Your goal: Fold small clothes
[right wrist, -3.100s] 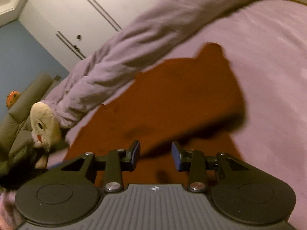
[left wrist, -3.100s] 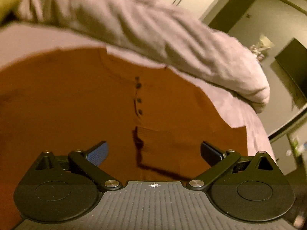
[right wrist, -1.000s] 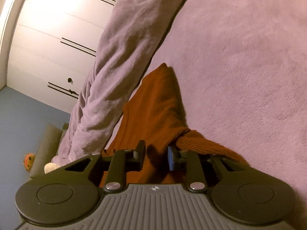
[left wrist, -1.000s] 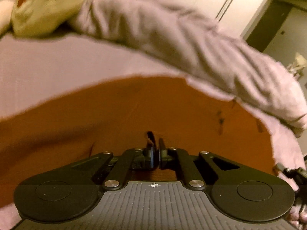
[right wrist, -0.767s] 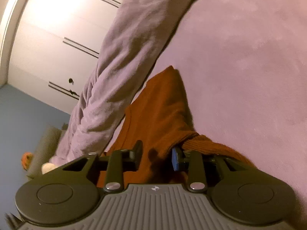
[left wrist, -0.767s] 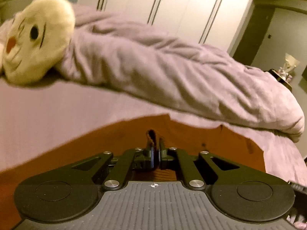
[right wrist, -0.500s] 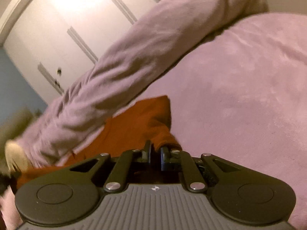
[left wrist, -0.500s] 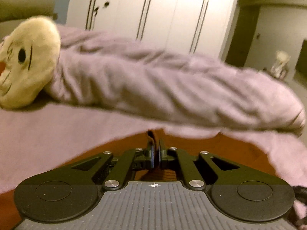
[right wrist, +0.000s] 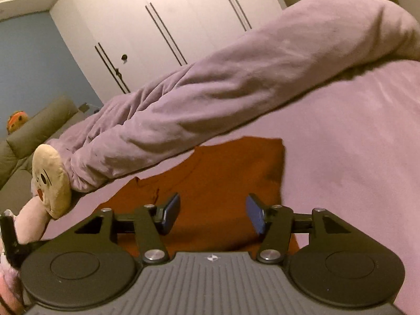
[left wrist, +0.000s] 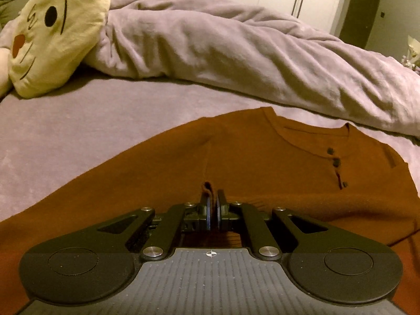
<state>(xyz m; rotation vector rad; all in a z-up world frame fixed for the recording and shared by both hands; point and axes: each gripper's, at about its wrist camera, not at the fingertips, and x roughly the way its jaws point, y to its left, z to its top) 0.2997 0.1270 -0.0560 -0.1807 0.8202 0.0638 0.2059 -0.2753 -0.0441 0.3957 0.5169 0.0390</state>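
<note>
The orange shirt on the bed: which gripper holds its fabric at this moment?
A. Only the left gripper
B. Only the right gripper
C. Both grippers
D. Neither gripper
A. The left gripper has its jaws shut on a small fold of the orange shirt, while the right gripper has just been opening and its jaws stand apart above the shirt with nothing between them.

White wardrobe doors (right wrist: 168,26), blue wall (right wrist: 39,60), grey sofa (right wrist: 31,131), warm light.

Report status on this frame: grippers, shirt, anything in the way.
Left hand-held gripper shut on a pinch of the orange shirt. Right hand-held gripper just opened, empty, above it. Rolled duvet beyond collar, not obstructing.
</note>
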